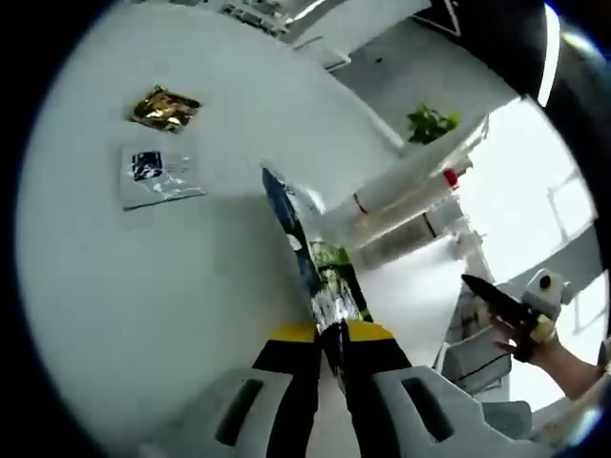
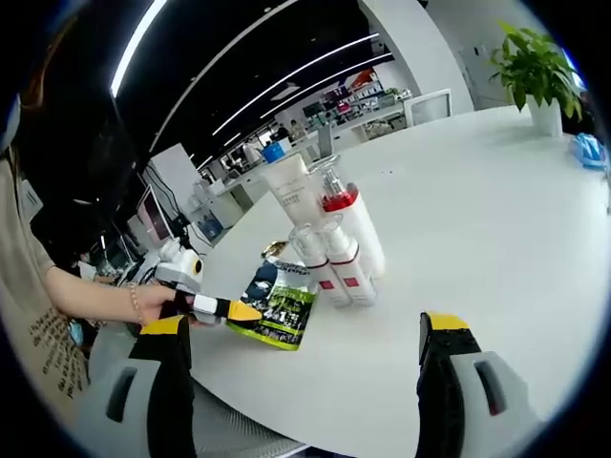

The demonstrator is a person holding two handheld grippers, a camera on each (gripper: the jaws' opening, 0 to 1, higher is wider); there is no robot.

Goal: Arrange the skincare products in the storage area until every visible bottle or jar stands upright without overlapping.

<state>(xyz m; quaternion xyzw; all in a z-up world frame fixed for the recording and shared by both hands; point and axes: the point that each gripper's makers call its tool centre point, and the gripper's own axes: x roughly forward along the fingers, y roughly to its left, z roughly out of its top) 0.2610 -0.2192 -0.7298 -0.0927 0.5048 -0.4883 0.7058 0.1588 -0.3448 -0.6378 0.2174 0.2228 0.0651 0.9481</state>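
**Left gripper holds a sachet at the bench edge; bottles lie in a heap**

In the left gripper view, the left gripper (image 1: 329,336) is clamped on a flat green-and-blue sachet (image 1: 320,272) that rises from the bottom centre of the frame. A gold packet (image 1: 164,108) and a clear packet (image 1: 158,176) lie well apart in the upper left on the white bench (image 1: 115,305).

In the right gripper view, the right gripper (image 2: 305,334) has its jaws wide apart and holds nothing. The bottles (image 2: 339,239) sit in the centre of the frame: a white tube and several red-banded ones, leaning and touching one another. The sachet lies just beside them at lower left.

The step in hand looks like clearing the sachet away from the cluster. Next, the open right gripper probably needs to close on one red-capped bottle (image 2: 348,224) and stand it upright, apart from its neighbours. The bottles look smooth and may roll.
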